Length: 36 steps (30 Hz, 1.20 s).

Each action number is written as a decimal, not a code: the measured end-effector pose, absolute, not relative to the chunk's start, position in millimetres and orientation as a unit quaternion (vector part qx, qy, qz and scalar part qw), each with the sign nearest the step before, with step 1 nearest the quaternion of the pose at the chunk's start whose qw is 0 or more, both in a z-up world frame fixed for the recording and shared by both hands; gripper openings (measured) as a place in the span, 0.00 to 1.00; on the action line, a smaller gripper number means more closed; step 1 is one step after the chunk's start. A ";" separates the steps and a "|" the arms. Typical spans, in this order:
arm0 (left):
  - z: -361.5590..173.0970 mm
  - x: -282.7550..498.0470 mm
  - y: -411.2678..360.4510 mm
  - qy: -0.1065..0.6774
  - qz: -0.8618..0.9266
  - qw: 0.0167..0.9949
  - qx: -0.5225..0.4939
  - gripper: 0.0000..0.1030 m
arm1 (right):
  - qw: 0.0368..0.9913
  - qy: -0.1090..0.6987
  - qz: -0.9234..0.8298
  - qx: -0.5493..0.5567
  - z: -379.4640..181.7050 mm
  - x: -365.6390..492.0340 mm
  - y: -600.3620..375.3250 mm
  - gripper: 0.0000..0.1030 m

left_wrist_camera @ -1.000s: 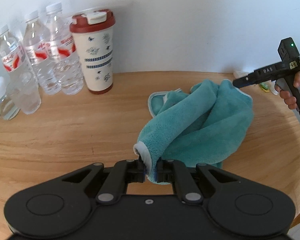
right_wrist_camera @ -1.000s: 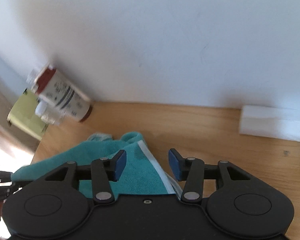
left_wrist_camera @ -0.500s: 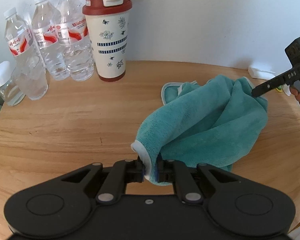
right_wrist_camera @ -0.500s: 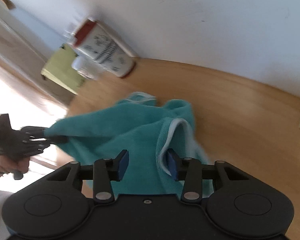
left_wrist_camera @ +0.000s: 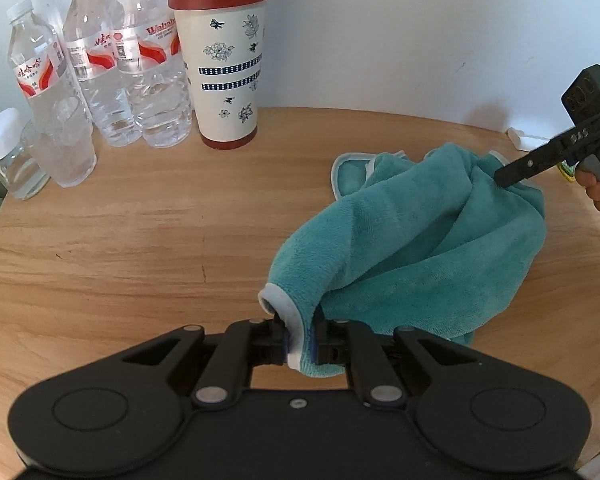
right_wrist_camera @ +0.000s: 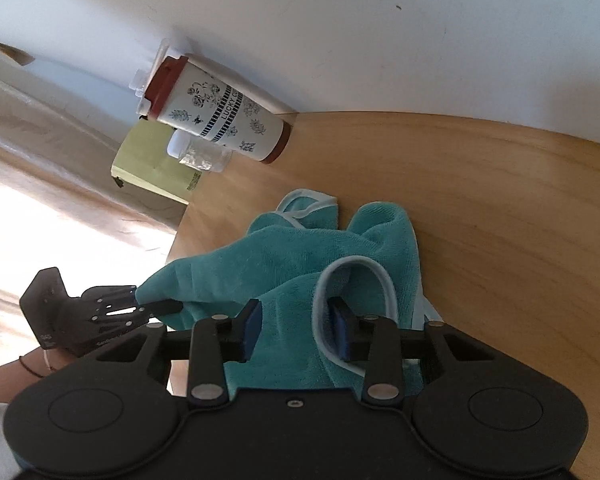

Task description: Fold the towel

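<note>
A teal towel (left_wrist_camera: 420, 248) with a pale blue hem lies bunched on the wooden table (left_wrist_camera: 140, 240). My left gripper (left_wrist_camera: 300, 338) is shut on a hemmed corner of it at the near side. It also shows in the right wrist view (right_wrist_camera: 148, 306), gripping the towel (right_wrist_camera: 292, 264). My right gripper (right_wrist_camera: 296, 330) is open, its pads either side of a towel fold with a hem loop by the right pad. In the left wrist view the right gripper (left_wrist_camera: 504, 178) touches the towel's far right edge.
Three water bottles (left_wrist_camera: 96, 68) and a small jar (left_wrist_camera: 8, 156) stand at the back left by the wall. A red-lidded floral tumbler (left_wrist_camera: 228, 64) stands beside them, also in the right wrist view (right_wrist_camera: 220, 116). A white object (left_wrist_camera: 520, 138) lies at the back right.
My right gripper has tilted and moved down onto the towel, its jaws now around a fold. My left gripper has kept its hold on the corner and drawn back a little.
</note>
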<state>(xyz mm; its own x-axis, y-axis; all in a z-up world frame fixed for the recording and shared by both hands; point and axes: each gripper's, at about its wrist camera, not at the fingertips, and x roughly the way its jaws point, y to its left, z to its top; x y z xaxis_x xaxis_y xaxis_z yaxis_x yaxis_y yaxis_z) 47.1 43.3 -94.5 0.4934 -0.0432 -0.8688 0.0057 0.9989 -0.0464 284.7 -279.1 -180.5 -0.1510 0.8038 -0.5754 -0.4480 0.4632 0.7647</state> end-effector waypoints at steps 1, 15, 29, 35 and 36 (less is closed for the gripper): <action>-93.7 46.7 43.8 0.502 -0.012 0.865 -0.021 0.08 | 0.640 0.572 0.492 0.145 -179.5 283.6 -278.2 0.18; -35.6 51.6 37.2 0.444 -0.030 0.894 -0.049 0.07 | 0.758 0.426 0.454 0.195 -74.7 232.7 -302.1 0.05; 71.1 21.4 18.2 0.381 -0.139 0.914 -0.012 0.07 | 0.855 0.257 0.410 0.187 71.9 94.2 -308.8 0.05; 114.5 -5.0 22.5 0.335 -0.179 0.925 -0.021 0.07 | 0.884 0.184 0.388 0.183 123.5 33.9 -311.0 0.05; 117.7 -6.5 24.1 0.332 -0.182 0.925 -0.024 0.07 | 0.889 0.176 0.384 0.179 131.2 25.8 -311.5 0.05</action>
<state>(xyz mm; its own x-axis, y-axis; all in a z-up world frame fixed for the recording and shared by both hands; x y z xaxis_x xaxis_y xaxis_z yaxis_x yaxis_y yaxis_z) -6.5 24.1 117.7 0.7129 -0.3529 -0.6060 0.3214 0.9325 -0.1649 25.8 -311.5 131.2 0.6429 0.7457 -0.1752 -0.6198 0.6408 0.4530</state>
